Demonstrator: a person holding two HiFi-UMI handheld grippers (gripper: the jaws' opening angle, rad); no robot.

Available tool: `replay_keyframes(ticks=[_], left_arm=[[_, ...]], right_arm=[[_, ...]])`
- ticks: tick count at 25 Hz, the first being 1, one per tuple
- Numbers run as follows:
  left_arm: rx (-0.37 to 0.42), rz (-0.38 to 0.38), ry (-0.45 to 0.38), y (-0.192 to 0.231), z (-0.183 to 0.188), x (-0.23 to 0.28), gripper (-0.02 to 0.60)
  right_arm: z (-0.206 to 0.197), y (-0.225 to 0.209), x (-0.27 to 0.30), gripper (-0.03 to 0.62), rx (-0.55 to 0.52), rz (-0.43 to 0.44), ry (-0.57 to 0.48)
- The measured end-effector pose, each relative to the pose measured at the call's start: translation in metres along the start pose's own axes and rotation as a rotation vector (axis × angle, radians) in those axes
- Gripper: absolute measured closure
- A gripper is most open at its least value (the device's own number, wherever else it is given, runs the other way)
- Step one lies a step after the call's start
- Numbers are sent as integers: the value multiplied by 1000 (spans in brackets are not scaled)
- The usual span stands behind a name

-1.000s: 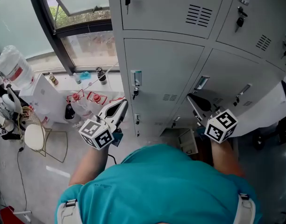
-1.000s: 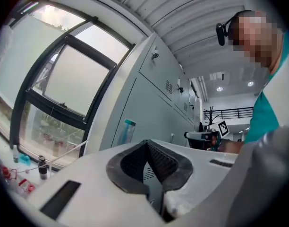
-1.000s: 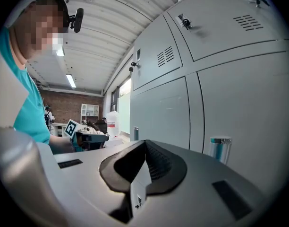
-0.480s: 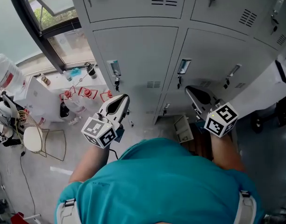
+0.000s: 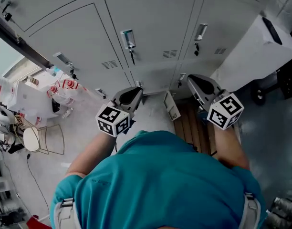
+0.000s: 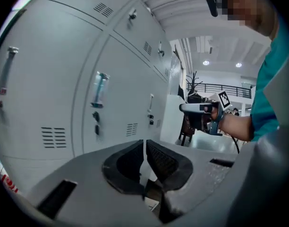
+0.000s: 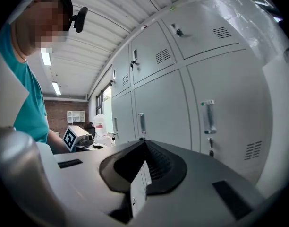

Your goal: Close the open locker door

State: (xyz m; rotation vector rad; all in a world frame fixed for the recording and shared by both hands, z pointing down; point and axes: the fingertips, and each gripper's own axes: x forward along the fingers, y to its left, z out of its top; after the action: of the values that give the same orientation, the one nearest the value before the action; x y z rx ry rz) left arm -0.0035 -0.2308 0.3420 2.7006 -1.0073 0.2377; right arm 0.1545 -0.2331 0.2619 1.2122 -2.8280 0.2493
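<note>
Findings, nearest first.

Left gripper (image 5: 131, 95): its jaws are clenched together with nothing between them, and it is held in front of your chest. Right gripper (image 5: 199, 85): its jaws are likewise pressed together and empty, and it sits at about the same level. Neither touches anything.

The open door (image 5: 171, 106) is in the bottom row and stands out from the lockers (image 5: 151, 27) towards you. It appears edge-on between the two grippers, well below both of them. From here I cannot tell which side it hinges on. The upper doors look flush, their handles (image 5: 128, 38) in line.

Recommendation: the approach is the step in hand, and no contact has been made yet.
- Keep the jaws clenched, since a blunt closed tip likely pushes better than a grasp.
- Bring one gripper down to the door's level.
- Place the tip on the flat outer face near the free edge, away from the hinge.
- Push in a steady arc until the door sits level with its neighbours.
- Keep the other gripper out of the closing gap.
- Expect a light sheet door to spring back, so hold pressure briefly.
</note>
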Motion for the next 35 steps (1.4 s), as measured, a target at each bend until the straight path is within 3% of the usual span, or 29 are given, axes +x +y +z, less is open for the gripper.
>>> replay_keyframes(ticks=[8,13,17,22,25,31,35], left_arm=[[-1,-18,265,-95,-119,145,577],[2,-3,443,-101,-229,217,577],[34,-13,578,-102,-318,238,574],[131,-60,620,-104,-409,286,550],[153,-75,699,-109,-453,303,491],[269,-124,769,-117,-509,322,418],[376,-209,758,-124,-542,331,351]], right_arm=[[-109,-105,-83,595,49,15,103],[-220,-171,-92,595,90,-5,192],[-321,-192,-95,595,174,-57,273],[-435,-209,-91,595,196,-79,353],[-490,-214,-89,595,227,-92,372],[-564,-220,-89,595,291,-128,372],[-605,-218,-84,594,285,-182,375]])
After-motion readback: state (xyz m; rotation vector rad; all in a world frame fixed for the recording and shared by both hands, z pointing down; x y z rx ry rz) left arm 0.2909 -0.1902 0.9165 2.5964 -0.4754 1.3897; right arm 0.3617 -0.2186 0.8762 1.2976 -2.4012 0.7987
